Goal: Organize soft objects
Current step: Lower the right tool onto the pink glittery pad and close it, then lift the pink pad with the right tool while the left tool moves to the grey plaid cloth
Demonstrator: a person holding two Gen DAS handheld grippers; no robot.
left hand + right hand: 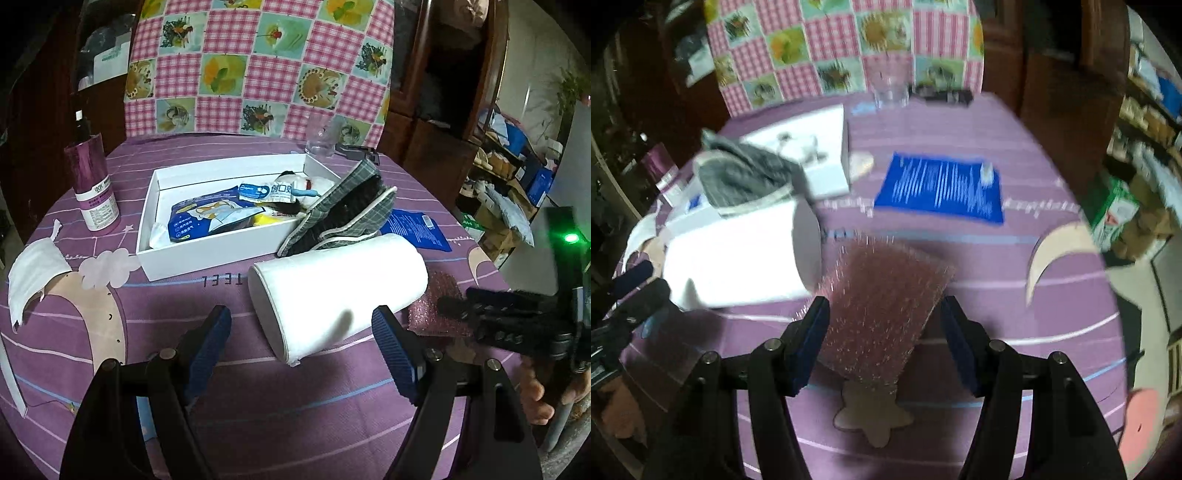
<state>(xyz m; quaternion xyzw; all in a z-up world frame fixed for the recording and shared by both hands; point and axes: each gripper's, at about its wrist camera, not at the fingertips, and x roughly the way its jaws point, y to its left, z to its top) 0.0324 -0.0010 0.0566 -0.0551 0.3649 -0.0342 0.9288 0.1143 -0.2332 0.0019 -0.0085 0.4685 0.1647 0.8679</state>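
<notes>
A white box (pixel 207 251) on the purple table holds blue packets and a small plush. A grey plaid slipper (pixel 340 214) leans over its right edge. A white paper roll (pixel 332 295) lies on its side in front of the box. My left gripper (pixel 301 347) is open just before the roll's near end. My right gripper (pixel 884 332) is open, its jaws either side of a pink bubble-wrap piece (pixel 882 306) lying flat on the table. The roll (pixel 738 254) shows to its left. The right gripper also shows in the left wrist view (pixel 454 306).
A purple bottle (pixel 92 184) stands left of the box. A white mask (pixel 33 277) lies at the left edge. A blue packet (pixel 942 188) lies behind the bubble wrap. A clear glass (pixel 319 140) stands at the back. A checked chair back (pixel 258 66) rises behind the table.
</notes>
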